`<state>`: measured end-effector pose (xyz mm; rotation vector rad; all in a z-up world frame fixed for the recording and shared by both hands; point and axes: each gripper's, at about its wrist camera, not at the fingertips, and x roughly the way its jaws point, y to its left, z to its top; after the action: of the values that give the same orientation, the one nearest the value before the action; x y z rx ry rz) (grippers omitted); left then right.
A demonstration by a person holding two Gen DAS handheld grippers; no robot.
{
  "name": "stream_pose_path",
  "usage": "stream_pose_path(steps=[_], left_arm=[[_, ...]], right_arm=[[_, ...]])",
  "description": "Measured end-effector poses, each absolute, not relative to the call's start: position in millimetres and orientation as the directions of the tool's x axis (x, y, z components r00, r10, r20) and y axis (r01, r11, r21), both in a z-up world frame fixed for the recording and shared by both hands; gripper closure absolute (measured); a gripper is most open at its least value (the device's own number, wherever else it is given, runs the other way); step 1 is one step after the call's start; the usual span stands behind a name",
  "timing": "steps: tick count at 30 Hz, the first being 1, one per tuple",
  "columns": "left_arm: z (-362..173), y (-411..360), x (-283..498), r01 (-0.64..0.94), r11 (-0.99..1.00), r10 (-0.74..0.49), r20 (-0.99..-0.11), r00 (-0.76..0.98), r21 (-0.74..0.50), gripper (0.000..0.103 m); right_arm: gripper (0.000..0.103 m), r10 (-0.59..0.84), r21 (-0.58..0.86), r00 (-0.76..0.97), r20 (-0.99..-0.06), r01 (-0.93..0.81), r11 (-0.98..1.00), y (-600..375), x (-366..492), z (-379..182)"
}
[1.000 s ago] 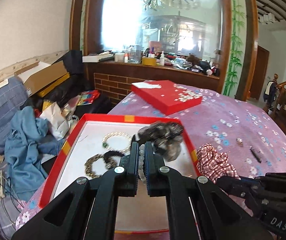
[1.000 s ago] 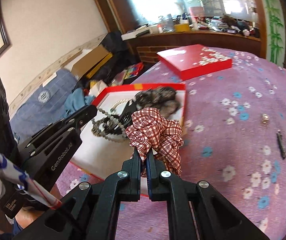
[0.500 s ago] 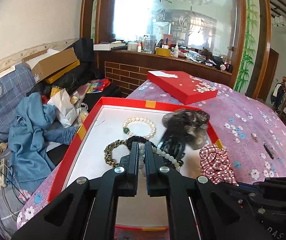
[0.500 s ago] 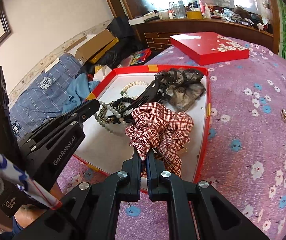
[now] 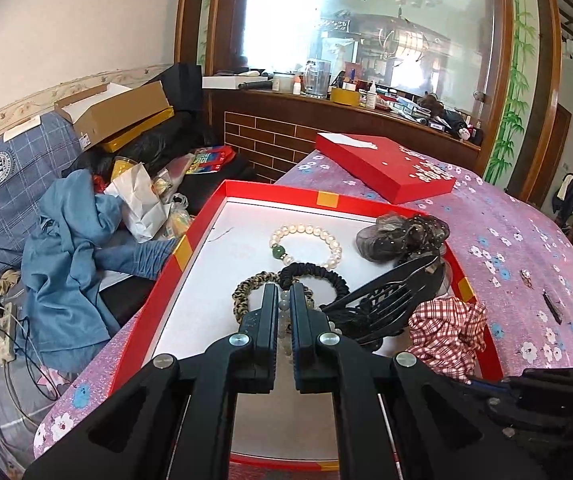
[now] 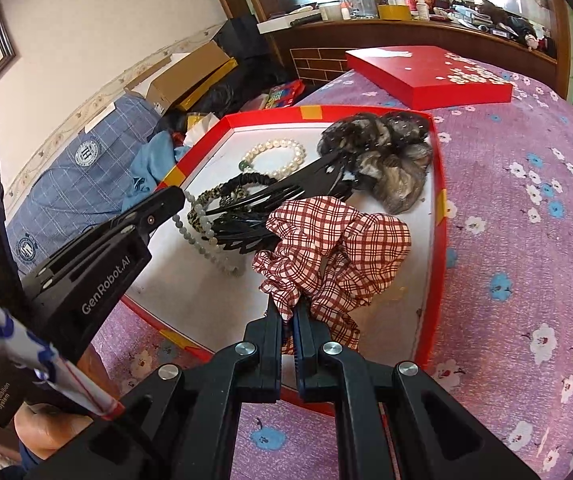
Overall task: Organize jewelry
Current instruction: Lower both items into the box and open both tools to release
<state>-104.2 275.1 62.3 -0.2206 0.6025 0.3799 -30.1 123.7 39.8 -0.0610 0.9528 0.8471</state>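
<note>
An open red box (image 5: 202,232) with a white floor lies on the purple flowered tablecloth. My left gripper (image 5: 283,294) is shut on a string of pale grey-green beads (image 6: 202,236), which hangs low over the box's near half. My right gripper (image 6: 288,314) is shut on a red plaid scrunchie (image 6: 338,240) that droops over the box's right side. In the box lie a pearl bracelet (image 5: 306,244), a black scrunchie (image 5: 318,272), a leopard-print scrunchie (image 5: 246,288), a black hair claw (image 5: 386,300) and a grey-brown mesh scrunchie (image 5: 402,236).
The red box lid (image 5: 382,164) lies at the table's far end. A small metal trinket (image 5: 525,276) and a thin black clip (image 5: 552,306) lie on the cloth right of the box. Left of the table are heaped clothes, bags and cartons (image 5: 114,116).
Both grippers have come down and forward over the red box, each carrying its item. The beads and the plaid scrunchie now hang just above the box floor.
</note>
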Motion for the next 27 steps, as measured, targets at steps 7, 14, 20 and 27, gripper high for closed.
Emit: stream_pose_path(steps=[7, 14, 20, 27], left_arm=[[61.2, 282.3, -106.1, -0.424, 0.900, 0.289, -0.596, 0.749, -0.097, 0.098], [59.1, 290.1, -105.2, -0.442, 0.891, 0.296, -0.611, 0.734, -0.100, 0.098], [56.2, 298.1, -101.5, -0.454, 0.885, 0.292, -0.632, 0.718, -0.106, 0.098], [53.3, 301.2, -100.2, -0.453, 0.884, 0.282, -0.645, 0.710, -0.113, 0.098]], right_arm=[[0.097, 0.605, 0.295, 0.284, -0.744, -0.673, 0.678, 135.4, -31.2, 37.5], [0.097, 0.596, 0.288, 0.283, -0.752, -0.672, 0.682, 143.5, -25.0, 34.2], [0.097, 0.591, 0.288, 0.293, -0.752, -0.660, 0.694, 147.0, -13.1, 35.6], [0.096, 0.589, 0.291, 0.289, -0.755, -0.656, 0.696, 150.4, -11.8, 33.9]])
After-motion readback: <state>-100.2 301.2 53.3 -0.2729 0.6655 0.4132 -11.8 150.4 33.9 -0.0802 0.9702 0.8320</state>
